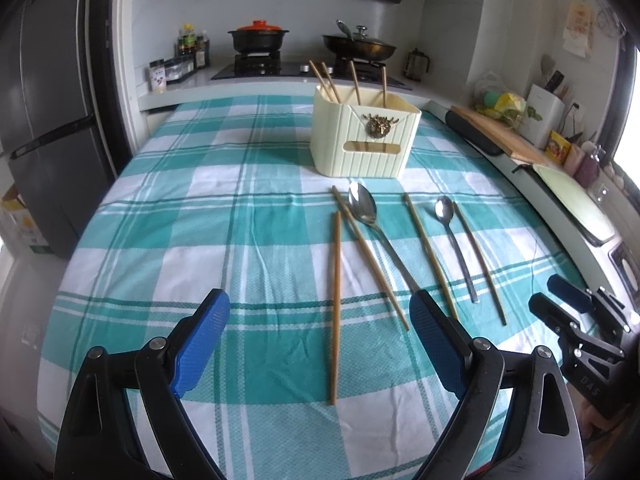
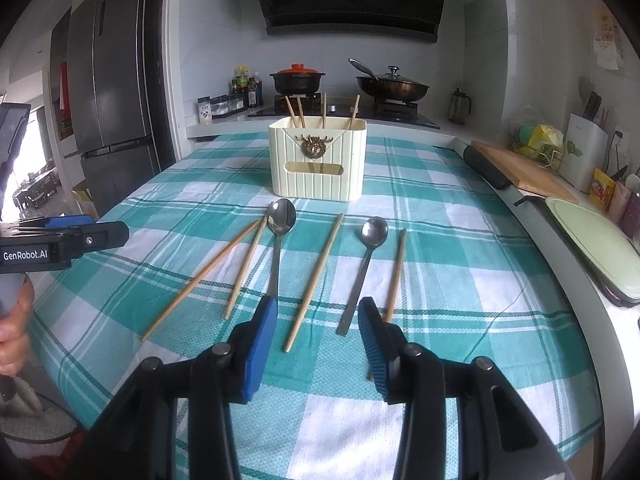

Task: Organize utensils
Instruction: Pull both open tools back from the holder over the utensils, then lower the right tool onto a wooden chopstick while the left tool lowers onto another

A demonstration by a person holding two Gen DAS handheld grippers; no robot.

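Note:
A cream utensil holder (image 1: 362, 140) (image 2: 318, 164) stands at the far middle of the checked tablecloth, with several chopsticks (image 2: 298, 114) upright in it. In front of it several loose chopsticks (image 1: 336, 304) (image 2: 314, 280) lie flat on the cloth. Among them lie a large spoon (image 1: 362, 204) (image 2: 281, 216) and a small spoon (image 1: 444, 208) (image 2: 374, 230). My left gripper (image 1: 319, 297) hovers wide open over the near ends of the left chopsticks and holds nothing. To its right, my right gripper (image 2: 318, 304) is partly open above the cloth, empty, a chopstick lying below its gap.
A stove with a red-lidded pot (image 1: 258, 36) and a pan (image 1: 360, 46) runs behind the table. A dark fridge (image 2: 108, 92) stands at the left. On the right counter are a wooden board (image 2: 524, 172) and a pale green tray (image 2: 600, 244). A hand (image 2: 12, 320) holds the left gripper.

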